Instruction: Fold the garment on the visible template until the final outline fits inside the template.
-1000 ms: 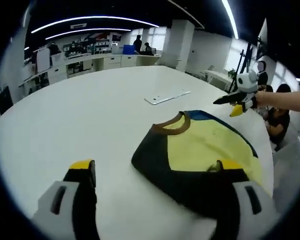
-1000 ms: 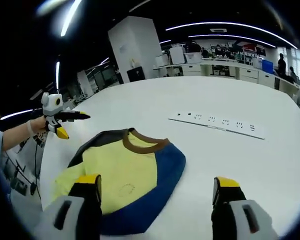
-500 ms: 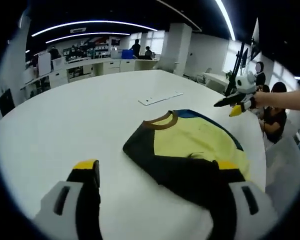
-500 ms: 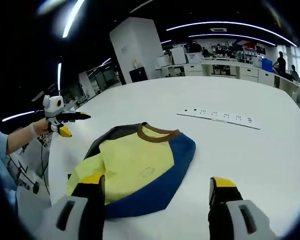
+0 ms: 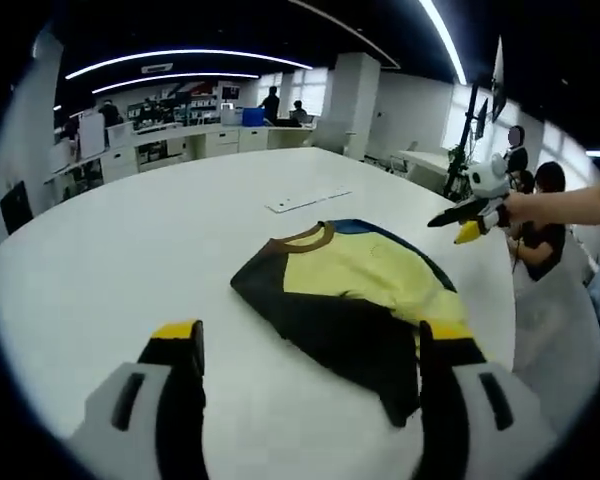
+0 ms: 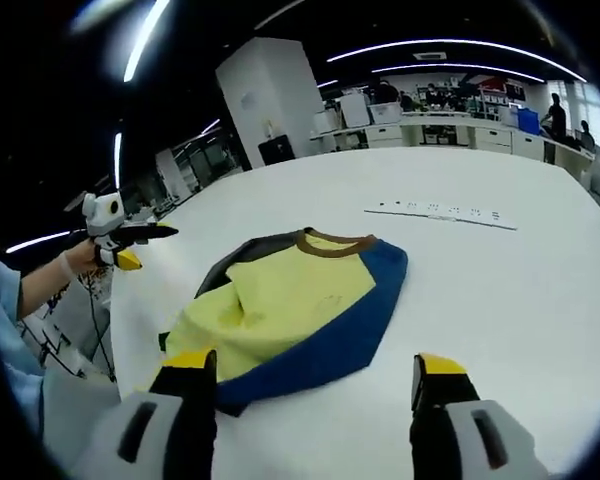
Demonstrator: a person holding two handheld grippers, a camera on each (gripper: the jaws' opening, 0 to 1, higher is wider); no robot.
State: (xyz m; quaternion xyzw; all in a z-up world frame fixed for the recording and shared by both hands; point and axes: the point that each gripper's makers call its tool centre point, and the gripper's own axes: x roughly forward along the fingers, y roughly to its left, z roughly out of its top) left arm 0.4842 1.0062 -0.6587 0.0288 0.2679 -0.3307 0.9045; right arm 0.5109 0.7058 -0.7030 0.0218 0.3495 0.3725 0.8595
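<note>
White and broad, the desk (image 5: 130, 250) is carrying a shirt (image 5: 345, 300) near its edge on my side, and a power strip (image 6: 440, 211) is lying farther in. I am holding my left gripper (image 5: 305, 345) above the shirt's dark sleeve side with its jaws spread wide and gripping nothing. My right gripper (image 6: 315, 375) is hovering by the blue side (image 6: 355, 325), jaws equally wide. Whether a template is lying under the shirt, I cannot tell. People are sitting beyond the desk's edge.
</note>
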